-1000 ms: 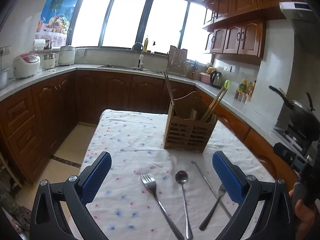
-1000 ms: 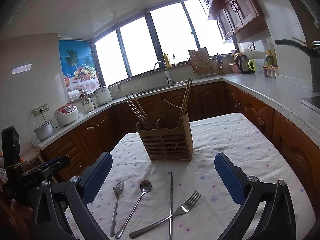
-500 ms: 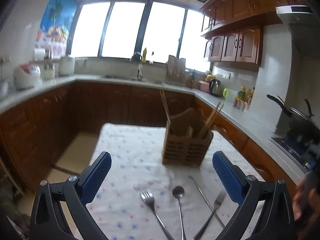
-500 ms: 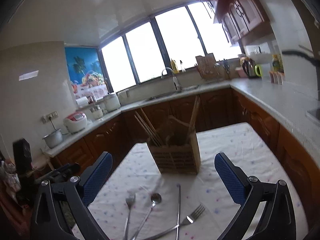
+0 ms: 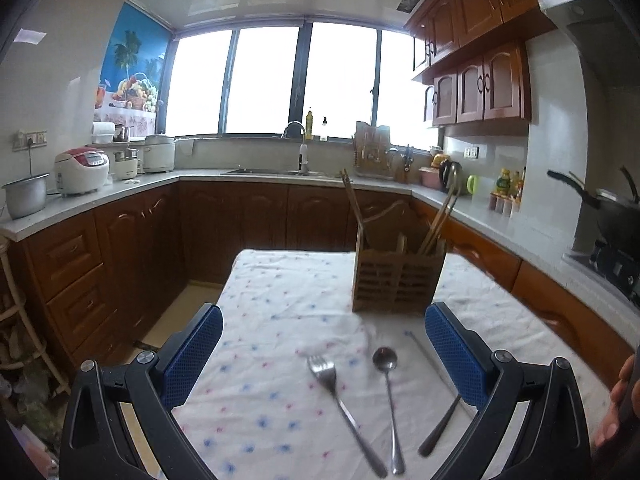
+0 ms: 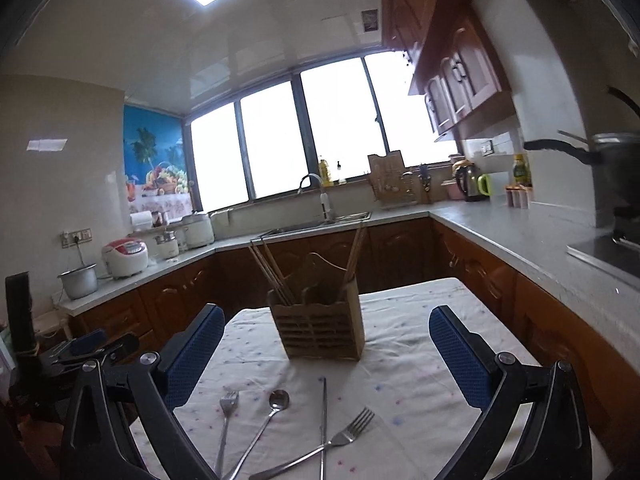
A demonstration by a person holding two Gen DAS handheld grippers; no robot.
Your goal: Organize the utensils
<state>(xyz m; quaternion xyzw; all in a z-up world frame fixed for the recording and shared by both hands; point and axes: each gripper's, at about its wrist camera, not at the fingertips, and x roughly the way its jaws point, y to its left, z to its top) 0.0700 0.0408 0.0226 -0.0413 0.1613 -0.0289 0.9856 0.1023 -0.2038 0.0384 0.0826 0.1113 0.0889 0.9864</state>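
Kitchen, clothed counter (image 5: 280,304). Wooden caddy (image 6: 320,334) at frame centre; forks, spoon (image 6: 276,400) below it. We hold both grippers (image 5: 324,356) (image 6: 326,356) wide apart, empty. Step: approach; next, pinch one handle.

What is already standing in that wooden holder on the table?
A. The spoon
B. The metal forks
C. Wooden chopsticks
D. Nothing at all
C: wooden chopsticks lean out of the wooden holder, while both forks and the spoon lie flat on the tablecloth in front of it.
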